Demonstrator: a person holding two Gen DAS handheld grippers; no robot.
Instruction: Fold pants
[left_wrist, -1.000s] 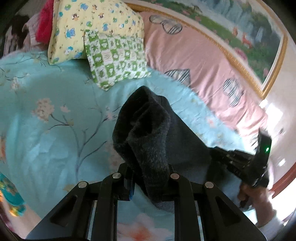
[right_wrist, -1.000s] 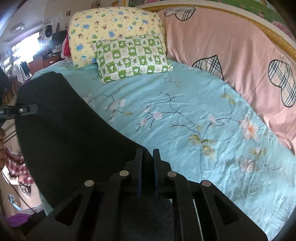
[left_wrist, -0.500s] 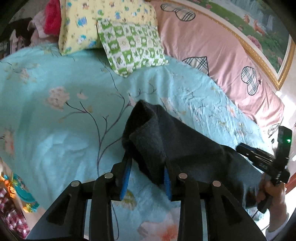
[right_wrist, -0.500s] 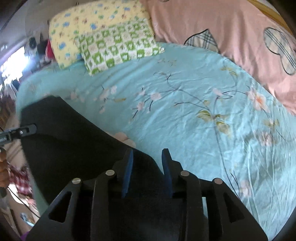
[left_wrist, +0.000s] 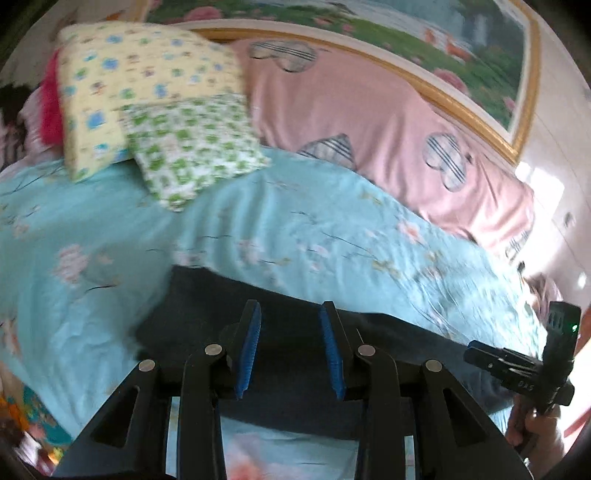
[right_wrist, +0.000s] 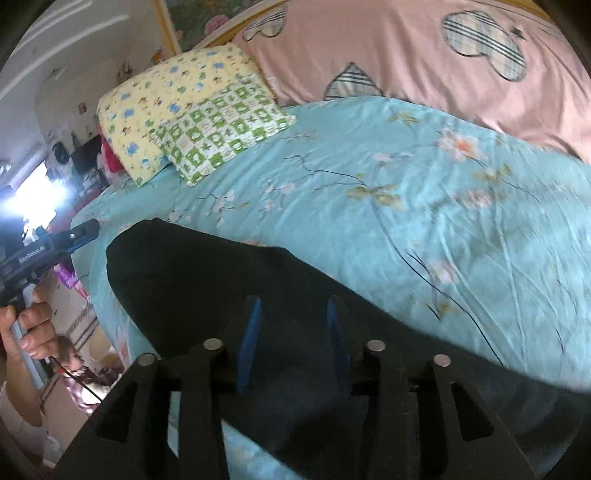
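Observation:
The dark pants (left_wrist: 207, 317) lie flat on the turquoise flowered bed sheet (left_wrist: 295, 229), near its front edge; they also show in the right wrist view (right_wrist: 207, 280). My left gripper (left_wrist: 291, 314) is open and empty, its blue-padded fingers (left_wrist: 250, 343) just above the pants. My right gripper (right_wrist: 293, 306) is open and empty over the other end of the pants. Each gripper shows in the other's view: the right one (left_wrist: 517, 363) at the lower right, the left one (right_wrist: 48, 247) at the left edge.
A green checked pillow (left_wrist: 195, 147) and a yellow pillow (left_wrist: 125, 85) lie at the head of the bed. A pink padded headboard (left_wrist: 369, 110) runs along the back. The bed's edge and floor clutter (right_wrist: 77, 365) are at the left.
Both grippers held the pants raised a second ago. They lowered the cloth onto the bed, opened and let go. The pants now lie flat.

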